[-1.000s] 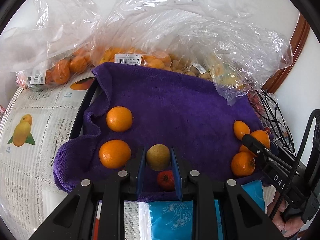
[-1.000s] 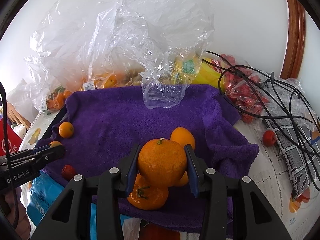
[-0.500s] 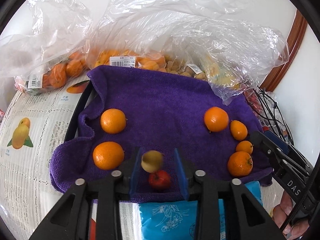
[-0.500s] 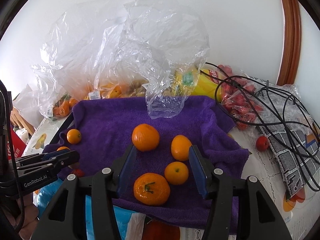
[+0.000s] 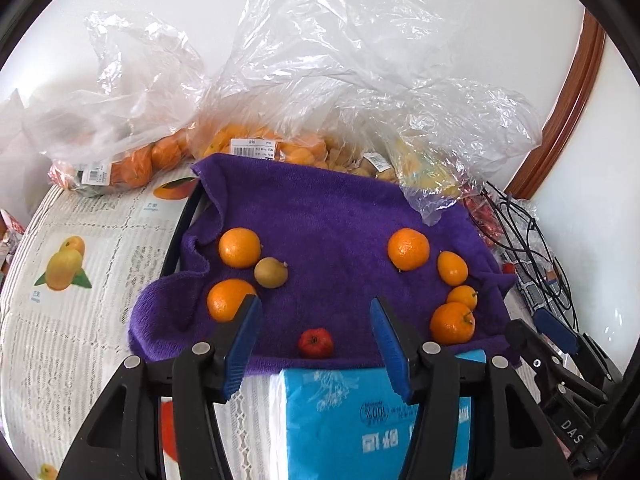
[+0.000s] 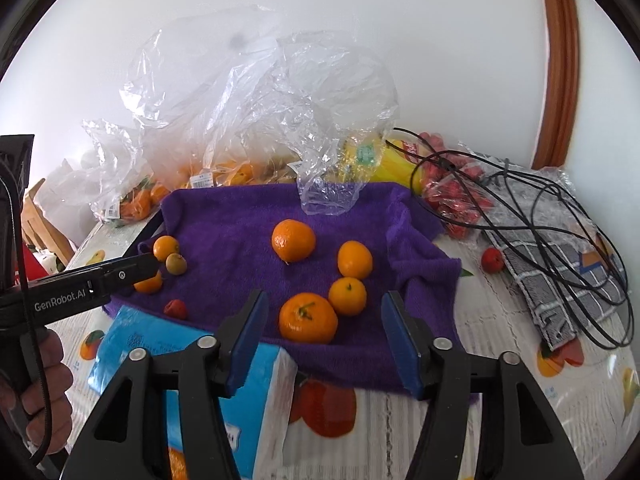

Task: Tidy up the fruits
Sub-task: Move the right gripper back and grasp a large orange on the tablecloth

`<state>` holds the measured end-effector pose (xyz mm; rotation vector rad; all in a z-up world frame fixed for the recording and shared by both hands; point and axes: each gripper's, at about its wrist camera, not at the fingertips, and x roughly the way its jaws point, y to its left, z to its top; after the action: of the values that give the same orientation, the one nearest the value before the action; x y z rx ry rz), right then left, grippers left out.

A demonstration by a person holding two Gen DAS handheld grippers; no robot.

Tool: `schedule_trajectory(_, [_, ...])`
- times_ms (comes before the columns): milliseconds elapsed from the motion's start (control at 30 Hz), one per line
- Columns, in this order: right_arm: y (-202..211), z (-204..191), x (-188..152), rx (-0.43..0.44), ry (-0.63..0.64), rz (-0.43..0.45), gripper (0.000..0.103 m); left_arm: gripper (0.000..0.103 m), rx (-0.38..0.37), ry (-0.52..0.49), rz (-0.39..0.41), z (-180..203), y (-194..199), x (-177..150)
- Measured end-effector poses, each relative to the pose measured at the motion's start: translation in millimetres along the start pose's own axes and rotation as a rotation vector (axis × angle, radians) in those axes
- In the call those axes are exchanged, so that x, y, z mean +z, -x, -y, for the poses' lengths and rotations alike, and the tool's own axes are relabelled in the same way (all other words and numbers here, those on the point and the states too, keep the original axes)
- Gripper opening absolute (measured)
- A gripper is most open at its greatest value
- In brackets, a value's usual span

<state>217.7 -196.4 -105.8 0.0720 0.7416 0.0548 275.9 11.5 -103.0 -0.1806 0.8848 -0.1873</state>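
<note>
A purple towel [image 5: 328,220] carries the fruit. On its left, a brownish round fruit [image 5: 271,273] lies between two oranges [image 5: 239,247]. Several oranges [image 5: 452,323] are grouped on its right, the farthest a large one [image 6: 293,240]. A small red fruit [image 5: 315,343] rests at the near edge. My left gripper [image 5: 314,304] hovers over the near edge, its jaws opening and gripping nothing; the red fruit shows in the gap, untouched. My right gripper [image 6: 325,300] is also opening and grips nothing, with the near oranges [image 6: 308,318] seen beyond its gap.
Clear plastic bags [image 5: 320,80] of fruit pile up behind the towel. A blue tissue pack [image 5: 372,420] lies just in front of it. To the right are black cables [image 6: 540,216], a grey checked cloth [image 6: 552,292], a bag of red fruit [image 6: 452,204] and a loose red fruit [image 6: 492,260].
The left gripper let go of the brownish fruit, which now lies beside the left oranges. The right gripper released the large orange onto the towel. Both drew back and upward with wider jaws.
</note>
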Motion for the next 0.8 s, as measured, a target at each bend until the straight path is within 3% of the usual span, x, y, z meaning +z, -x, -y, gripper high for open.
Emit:
schedule_trajectory(267, [27.0,-5.4,-28.1,-0.023,-0.004,-0.048,0.061,0.054,0.039,-0.013,-0.016,-12.5,28.8,-29.5])
schedule_trajectory(633, [43.4,-39.8,-77.8,0.109,0.042,-0.131,0.061,0.055,0.063,0.014,-0.018,-31.9,51.8,-69.9])
schedule_trajectory(800, [45.7,-50.7,-98.4,0.124,0.071,-0.167,0.061,0.055,0.058,0.023,-0.016,-34.9,58.8,-79.4])
